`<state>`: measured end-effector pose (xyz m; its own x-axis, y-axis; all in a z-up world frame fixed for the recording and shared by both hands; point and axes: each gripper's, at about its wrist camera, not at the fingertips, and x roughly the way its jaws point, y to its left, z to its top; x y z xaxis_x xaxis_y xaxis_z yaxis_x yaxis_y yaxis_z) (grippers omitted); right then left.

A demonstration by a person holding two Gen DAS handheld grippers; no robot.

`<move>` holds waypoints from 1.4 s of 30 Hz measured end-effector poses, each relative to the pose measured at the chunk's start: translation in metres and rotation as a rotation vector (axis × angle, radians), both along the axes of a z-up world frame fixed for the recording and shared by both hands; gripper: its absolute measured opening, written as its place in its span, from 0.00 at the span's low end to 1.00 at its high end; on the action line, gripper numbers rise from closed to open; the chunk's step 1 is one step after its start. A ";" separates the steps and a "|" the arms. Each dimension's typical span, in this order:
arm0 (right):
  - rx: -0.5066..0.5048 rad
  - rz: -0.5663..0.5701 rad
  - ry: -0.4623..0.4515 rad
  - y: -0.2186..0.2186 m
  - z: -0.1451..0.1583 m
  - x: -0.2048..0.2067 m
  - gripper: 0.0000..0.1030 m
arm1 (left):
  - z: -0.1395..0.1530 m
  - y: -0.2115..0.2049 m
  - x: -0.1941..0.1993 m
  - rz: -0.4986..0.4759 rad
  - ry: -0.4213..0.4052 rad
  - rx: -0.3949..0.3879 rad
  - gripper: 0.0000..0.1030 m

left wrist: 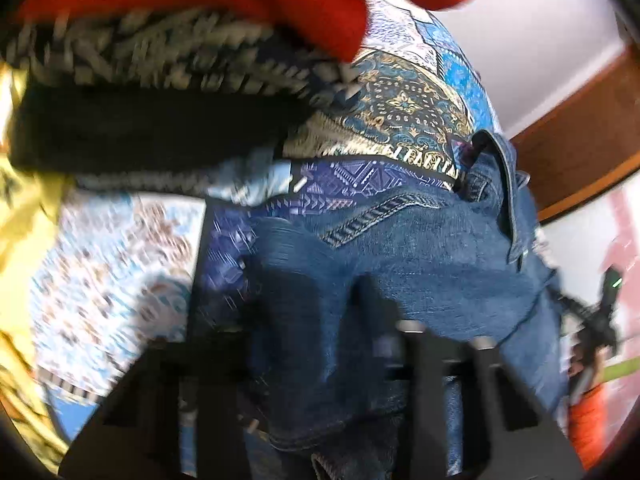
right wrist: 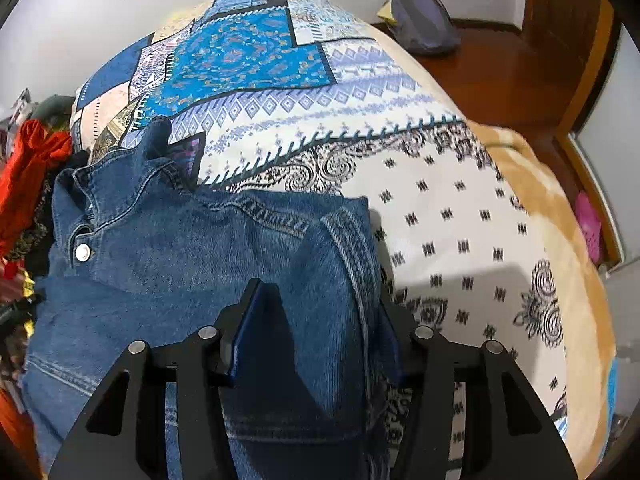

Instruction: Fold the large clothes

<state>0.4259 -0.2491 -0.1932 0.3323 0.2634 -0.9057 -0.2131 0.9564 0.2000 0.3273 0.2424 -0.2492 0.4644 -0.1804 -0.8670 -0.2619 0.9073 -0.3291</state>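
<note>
A blue denim jacket (right wrist: 192, 248) lies on the patchwork bedspread (right wrist: 320, 128), its collar and a metal button toward the left. My right gripper (right wrist: 316, 320) is shut on a raised fold of the jacket's right edge; its blue-padded left finger (right wrist: 248, 320) shows, the right finger is mostly hidden by cloth. In the blurred left wrist view the same denim jacket (left wrist: 400, 264) bunches up between the fingers of my left gripper (left wrist: 320, 344), which looks shut on it.
A heap of other clothes, red (right wrist: 32, 168) and dark patterned, lies left of the jacket; it also shows in the left wrist view (left wrist: 200, 8). A tan blanket (right wrist: 560, 208) hangs off the bed's right side. A wooden floor (right wrist: 500, 68) and a grey bag (right wrist: 420, 16) lie beyond.
</note>
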 end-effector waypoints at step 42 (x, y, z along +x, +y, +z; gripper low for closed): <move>-0.289 -0.013 -0.310 -0.002 0.109 0.045 0.20 | 0.112 -0.069 0.104 -0.116 -0.161 0.499 0.37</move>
<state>0.4706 -0.2511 -0.0846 0.6021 0.0072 -0.7984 -0.2086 0.9666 -0.1486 0.4315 0.1734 -0.1368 0.6000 0.1774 -0.7801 -0.1328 0.9837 0.1216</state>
